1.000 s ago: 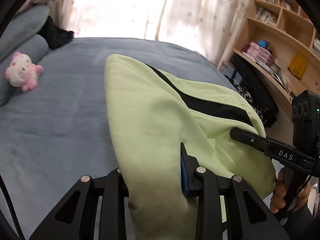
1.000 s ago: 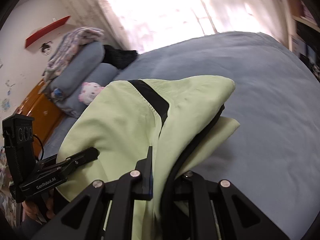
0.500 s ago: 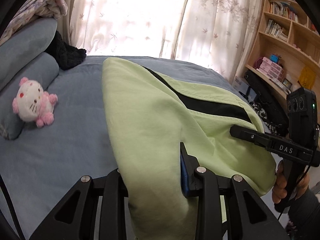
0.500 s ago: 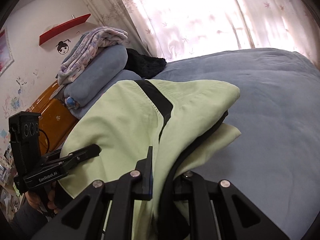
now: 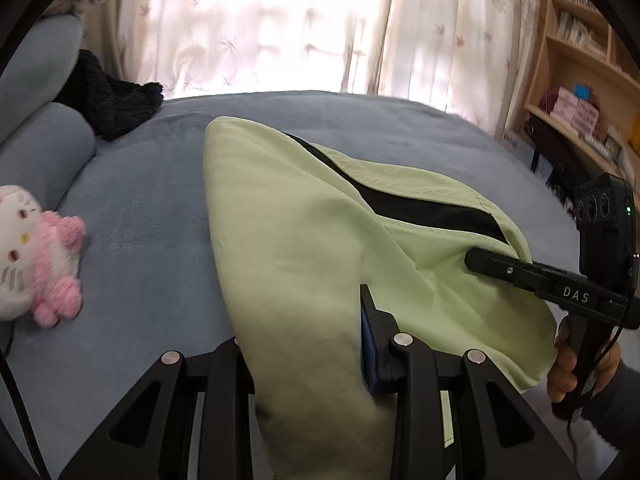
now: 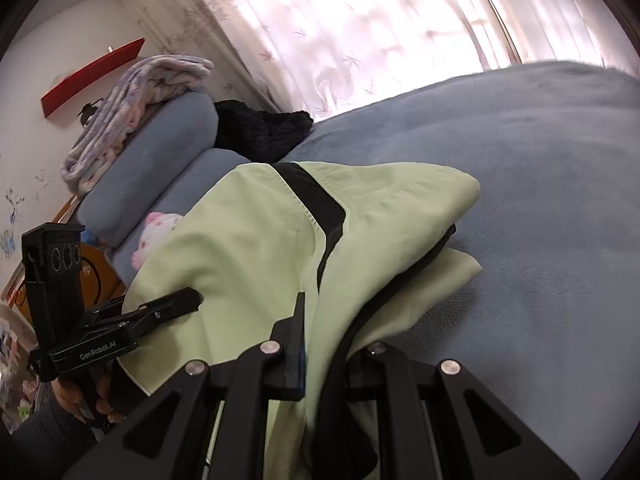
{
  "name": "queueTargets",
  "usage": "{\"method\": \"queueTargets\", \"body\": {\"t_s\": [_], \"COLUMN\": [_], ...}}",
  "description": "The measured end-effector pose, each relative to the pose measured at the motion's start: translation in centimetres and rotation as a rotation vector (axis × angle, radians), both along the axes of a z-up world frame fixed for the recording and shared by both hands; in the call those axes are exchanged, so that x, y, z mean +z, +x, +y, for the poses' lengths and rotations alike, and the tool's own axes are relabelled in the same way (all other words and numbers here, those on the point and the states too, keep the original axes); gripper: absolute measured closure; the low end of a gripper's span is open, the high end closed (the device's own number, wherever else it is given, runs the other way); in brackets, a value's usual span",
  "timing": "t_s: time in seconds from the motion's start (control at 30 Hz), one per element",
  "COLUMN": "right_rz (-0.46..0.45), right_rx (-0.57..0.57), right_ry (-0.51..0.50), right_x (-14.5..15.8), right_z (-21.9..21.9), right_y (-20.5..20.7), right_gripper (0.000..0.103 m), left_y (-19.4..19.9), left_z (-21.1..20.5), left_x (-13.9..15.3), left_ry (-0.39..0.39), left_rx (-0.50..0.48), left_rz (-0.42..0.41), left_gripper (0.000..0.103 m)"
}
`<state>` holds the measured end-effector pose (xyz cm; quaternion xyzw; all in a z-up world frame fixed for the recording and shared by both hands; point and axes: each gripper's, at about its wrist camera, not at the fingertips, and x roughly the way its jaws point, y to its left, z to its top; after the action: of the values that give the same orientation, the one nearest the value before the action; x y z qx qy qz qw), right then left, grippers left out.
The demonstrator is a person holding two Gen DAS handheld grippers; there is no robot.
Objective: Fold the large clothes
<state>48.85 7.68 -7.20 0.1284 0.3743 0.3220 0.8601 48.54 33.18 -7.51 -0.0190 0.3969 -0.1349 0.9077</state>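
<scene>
Across the blue bed [image 5: 152, 240] lies a pale green garment [image 5: 304, 248] with a black stripe, its far end resting on the blanket and its near end lifted off it. The left tool [image 5: 312, 344] is clamped on a thick bunch of the green cloth, its jaws only partly closed because of the bulk between them. The right tool [image 6: 332, 340] is pinched nearly closed on the garment's other near edge, where black lining shows under the green.

Judging by the layers, at least one fold seems made: the cloth lies doubled, with a lower green layer poking out at the right under the upper one. Still to do, I would guess, is carrying the held near edge over toward the far end, laying it flat, letting go and smoothing.

A pink and white plush toy [image 5: 36, 256] sits at the left by the blue pillows [image 6: 160, 168], well apart from the garment.
</scene>
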Motion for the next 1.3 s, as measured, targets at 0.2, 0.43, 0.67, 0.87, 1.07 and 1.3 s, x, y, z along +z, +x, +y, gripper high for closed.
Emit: {"method": "queueTargets", "body": {"t_s": [0.2,0.43,0.67,0.87,1.07,1.3], "right_rz": [0.157,0.231,0.331,0.025,-0.067,-0.037], "right_rx": [-0.029,-0.004,-0.042,-0.084,-0.104,-0.161], "right_ry": [-0.028,0.069,0.057,-0.087,-0.168,-0.322], "right_x": [-7.9,-6.9,-8.0,-5.5,-6.2,-5.7], "right_z": [-1.3,-5.2,-3.8,-1.3,-0.2,-0.2], "right_y": [1.9,3.0,9.4,10.2,10.9,9.6], "right_gripper": [0.078,0.049,0.042,0.088,0.090,0.071], "left_y": [3.9,4.5,7.5,8.6,9.4,8.2], "left_z": [2.1,4.4,3.3,2.0,0.9,0.1], "left_x": [-9.1,-8.9,-9.1,-9.2,-8.7,-8.5], "left_ry": [0.018,-0.058,-0.069,0.034,0.183,0.312], "left_rx": [0.050,0.064,0.120,0.149,0.230,0.313], "left_rz": [0.177,0.214,0.270,0.146,0.017,-0.015], "left_gripper": [0.059,0.041,0.031,0.028,0.051,0.050]}}
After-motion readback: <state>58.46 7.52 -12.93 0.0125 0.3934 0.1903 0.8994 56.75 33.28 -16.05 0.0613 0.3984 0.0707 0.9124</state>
